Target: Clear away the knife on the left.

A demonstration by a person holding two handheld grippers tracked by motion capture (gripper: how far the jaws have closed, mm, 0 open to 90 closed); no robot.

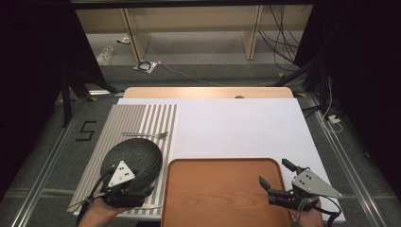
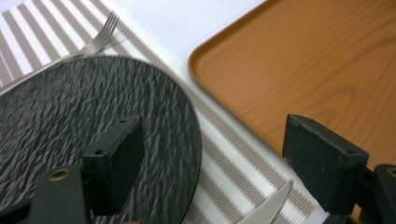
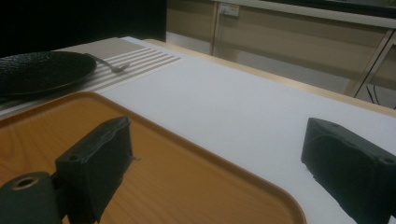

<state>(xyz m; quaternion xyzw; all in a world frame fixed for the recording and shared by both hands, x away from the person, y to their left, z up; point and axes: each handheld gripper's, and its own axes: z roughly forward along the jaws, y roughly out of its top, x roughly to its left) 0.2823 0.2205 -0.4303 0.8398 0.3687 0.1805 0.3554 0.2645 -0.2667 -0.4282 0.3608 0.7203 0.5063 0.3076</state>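
Even overhead light brightens the white table cover (image 1: 236, 127), while the room's sides sink into black. The black textured plate (image 2: 70, 116) is smeared by motion blur in the left gripper view. Both gripper views are dim and soft up close.

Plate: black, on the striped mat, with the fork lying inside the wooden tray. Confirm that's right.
One thing is wrong: the fork is not in the tray. It lies on the striped mat, just beyond the black plate, and the tray holds nothing. The high view shows it. The left tongs hang open over the plate's edge.
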